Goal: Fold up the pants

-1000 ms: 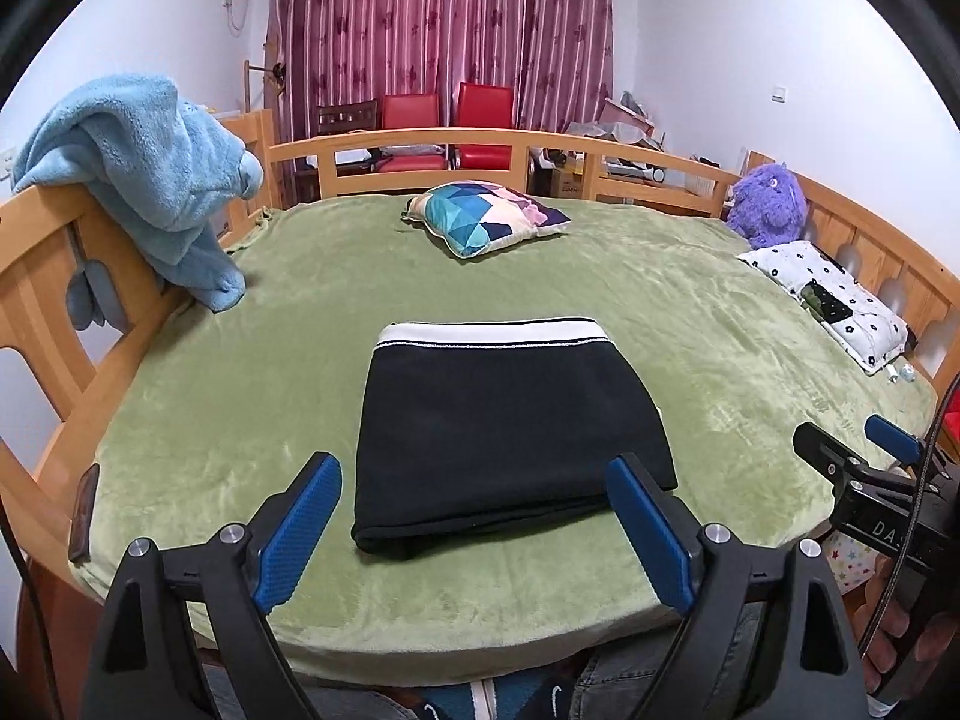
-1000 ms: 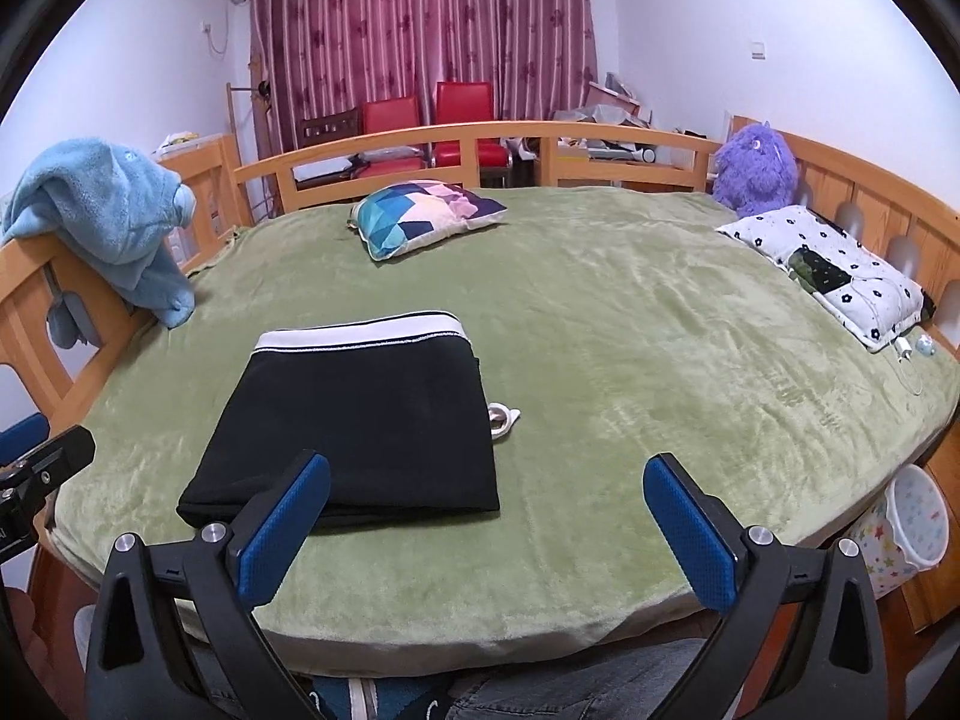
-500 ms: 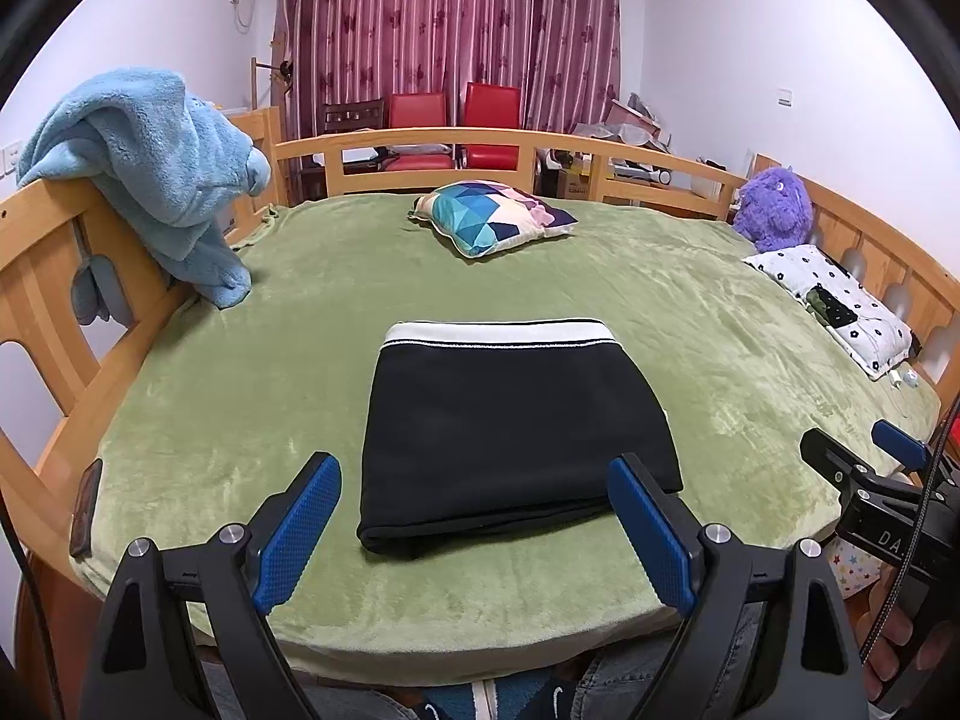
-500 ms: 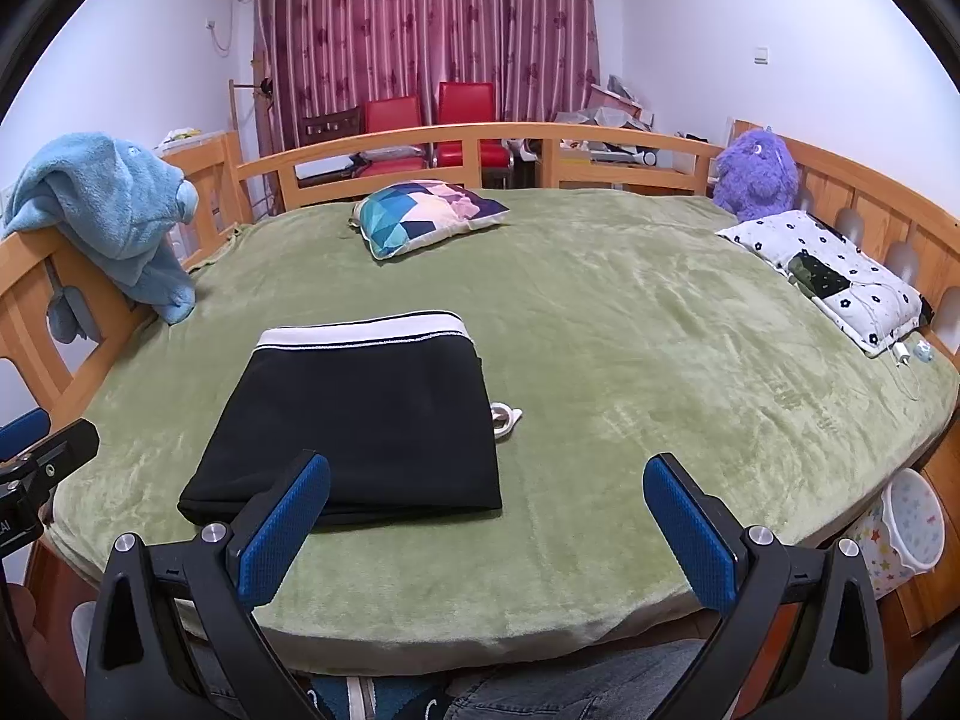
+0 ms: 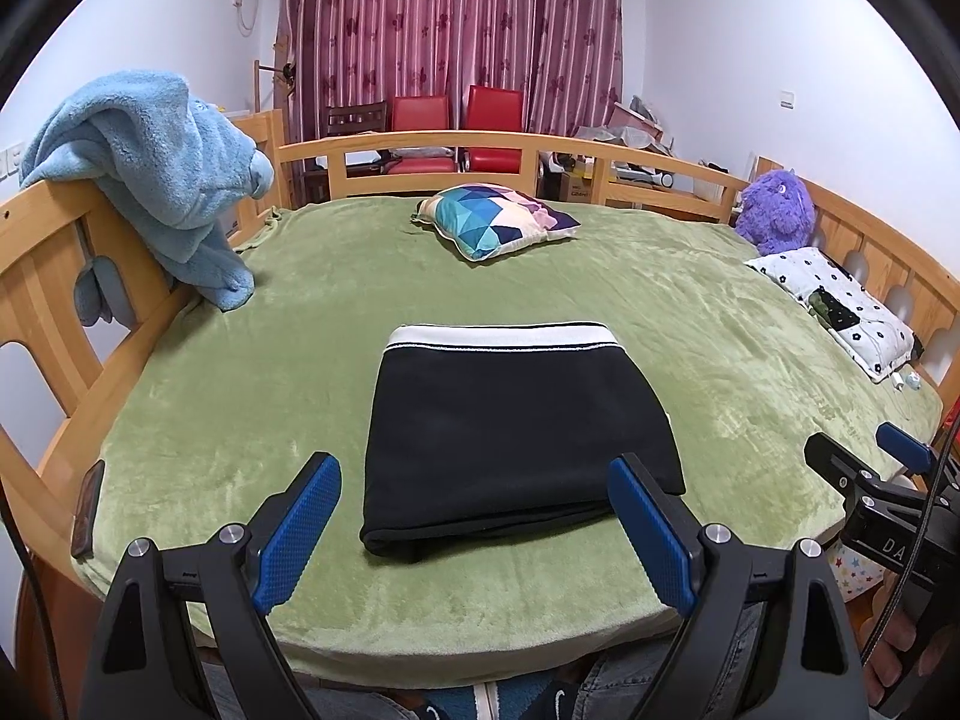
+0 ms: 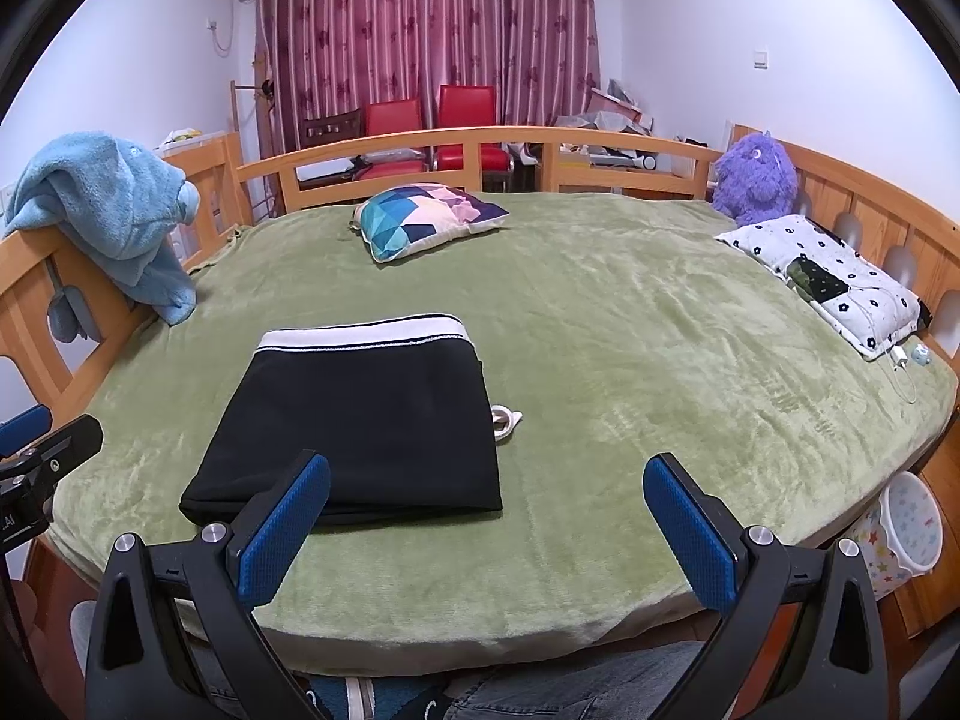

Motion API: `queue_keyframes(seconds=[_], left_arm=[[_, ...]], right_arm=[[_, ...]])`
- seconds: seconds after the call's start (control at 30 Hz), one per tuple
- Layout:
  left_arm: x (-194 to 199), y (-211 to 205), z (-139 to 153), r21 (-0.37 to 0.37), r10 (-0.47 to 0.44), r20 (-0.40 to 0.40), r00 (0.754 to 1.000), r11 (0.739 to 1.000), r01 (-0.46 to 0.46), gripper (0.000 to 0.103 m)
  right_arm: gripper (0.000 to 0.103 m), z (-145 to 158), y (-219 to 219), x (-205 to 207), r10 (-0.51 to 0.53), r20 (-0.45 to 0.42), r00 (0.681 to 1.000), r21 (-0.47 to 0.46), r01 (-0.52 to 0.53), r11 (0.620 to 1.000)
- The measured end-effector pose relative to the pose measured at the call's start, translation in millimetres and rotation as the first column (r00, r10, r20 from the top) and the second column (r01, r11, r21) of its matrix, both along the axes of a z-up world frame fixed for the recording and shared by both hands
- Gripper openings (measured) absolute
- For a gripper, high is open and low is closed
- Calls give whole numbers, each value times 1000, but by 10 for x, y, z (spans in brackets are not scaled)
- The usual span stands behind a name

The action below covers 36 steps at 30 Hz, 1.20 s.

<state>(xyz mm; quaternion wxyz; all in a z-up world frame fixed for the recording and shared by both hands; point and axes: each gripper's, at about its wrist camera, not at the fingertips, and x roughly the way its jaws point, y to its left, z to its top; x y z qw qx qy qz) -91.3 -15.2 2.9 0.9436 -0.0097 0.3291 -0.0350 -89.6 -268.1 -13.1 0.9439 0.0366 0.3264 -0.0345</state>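
Observation:
The black pants (image 5: 516, 432) lie folded into a compact rectangle on the green bed cover (image 5: 240, 408), white waistband at the far edge. They also show in the right wrist view (image 6: 360, 420), where a white drawstring end (image 6: 506, 418) sticks out at their right side. My left gripper (image 5: 474, 516) is open and empty, held back from the pants' near edge. My right gripper (image 6: 486, 522) is open and empty, off the near right corner of the pants. The right gripper also appears at the right edge of the left wrist view (image 5: 864, 468).
A patterned cushion (image 5: 495, 219) lies at the far middle. A blue towel (image 5: 162, 174) hangs on the wooden rail at left. A purple plush toy (image 5: 777, 210) and a white dotted pillow (image 5: 840, 306) are at right. A star-patterned bin (image 6: 906, 534) stands off the bed's right edge.
Both grippers have risen and drawn back slightly; the views tilt a little upward. The pants have not moved.

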Motion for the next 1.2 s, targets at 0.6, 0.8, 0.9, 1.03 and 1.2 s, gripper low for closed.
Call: queue_keyframes(seconds=[0.6, 0.8, 0.9, 1.03, 1.2], left_arm=[[27, 10, 27, 1, 9, -2, 1000, 1000, -9, 90], [41, 8, 19, 2, 13, 0, 1000, 1000, -13, 91], [37, 7, 18, 2, 13, 0, 1000, 1000, -13, 90], [33, 4, 13, 3, 14, -1, 1000, 1000, -14, 91], [48, 18, 10, 4, 14, 3, 1000, 1000, -14, 90]], right_arm=[[102, -3, 16, 2, 2, -2, 1000, 3, -2, 1000], [102, -7, 14, 4, 2, -1, 1000, 4, -2, 1000], [102, -7, 16, 4, 3, -1, 1000, 5, -3, 1000], [102, -7, 22, 2, 2, -1, 1000, 6, -2, 1000], [102, -13, 30, 8, 3, -2, 1000, 7, -3, 1000]])
